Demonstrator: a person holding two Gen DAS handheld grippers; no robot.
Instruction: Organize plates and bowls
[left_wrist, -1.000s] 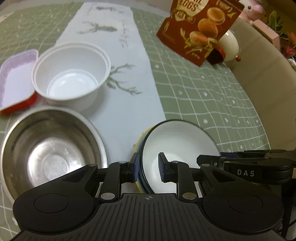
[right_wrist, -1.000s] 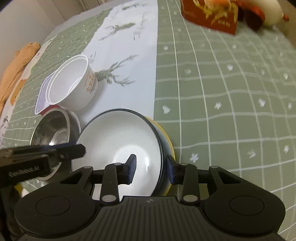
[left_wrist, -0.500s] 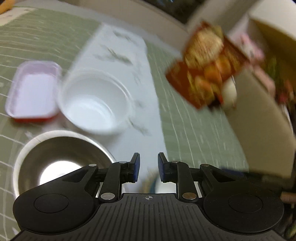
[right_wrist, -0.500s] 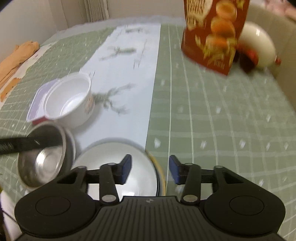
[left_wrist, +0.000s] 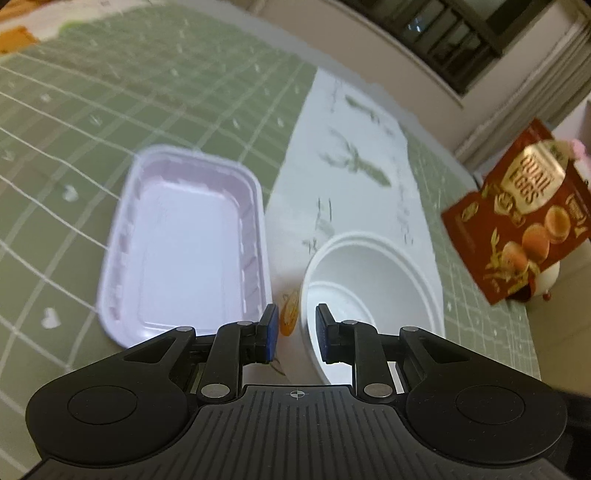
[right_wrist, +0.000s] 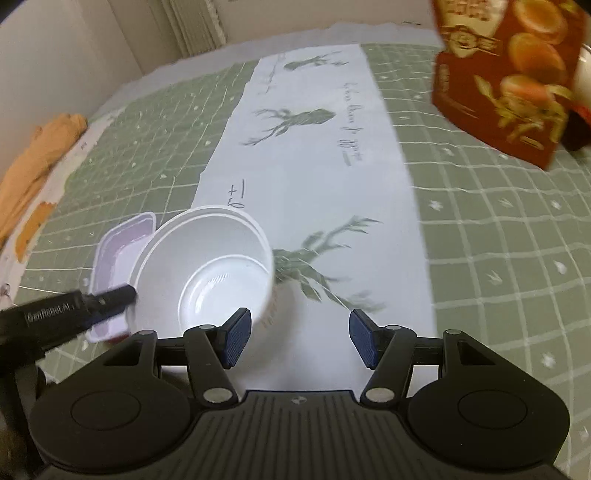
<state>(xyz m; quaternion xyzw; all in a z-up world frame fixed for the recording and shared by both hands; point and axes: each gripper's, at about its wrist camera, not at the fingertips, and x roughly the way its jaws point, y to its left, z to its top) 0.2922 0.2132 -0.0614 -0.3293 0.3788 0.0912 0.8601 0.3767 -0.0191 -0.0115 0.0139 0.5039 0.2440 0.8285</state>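
Note:
A white plastic bowl (left_wrist: 369, 295) stands empty on the white deer-print runner (left_wrist: 351, 177), with a lavender rectangular tray (left_wrist: 184, 251) just to its left. My left gripper (left_wrist: 295, 332) hovers at the bowl's near-left rim; its jaws are narrowly apart, the rim shows in the gap, and no pad presses on it. In the right wrist view the same bowl (right_wrist: 207, 266) sits left of centre, with the left gripper's tip at its left rim and the tray (right_wrist: 122, 243) behind. My right gripper (right_wrist: 299, 341) is over the bare runner (right_wrist: 314, 147), jaws opening, nothing between them.
A red quail-egg pouch (left_wrist: 524, 221) stands at the far right, seen again in the right wrist view (right_wrist: 506, 74), with a white round object (left_wrist: 548, 280) behind it. An orange cloth (right_wrist: 37, 166) lies at the table's left edge. A green checked tablecloth (left_wrist: 110, 92) covers the table.
Both grippers have left the stacked plates and swung toward the white bowl and tray; the plates and steel bowl are out of view. The right jaws have opened wider.

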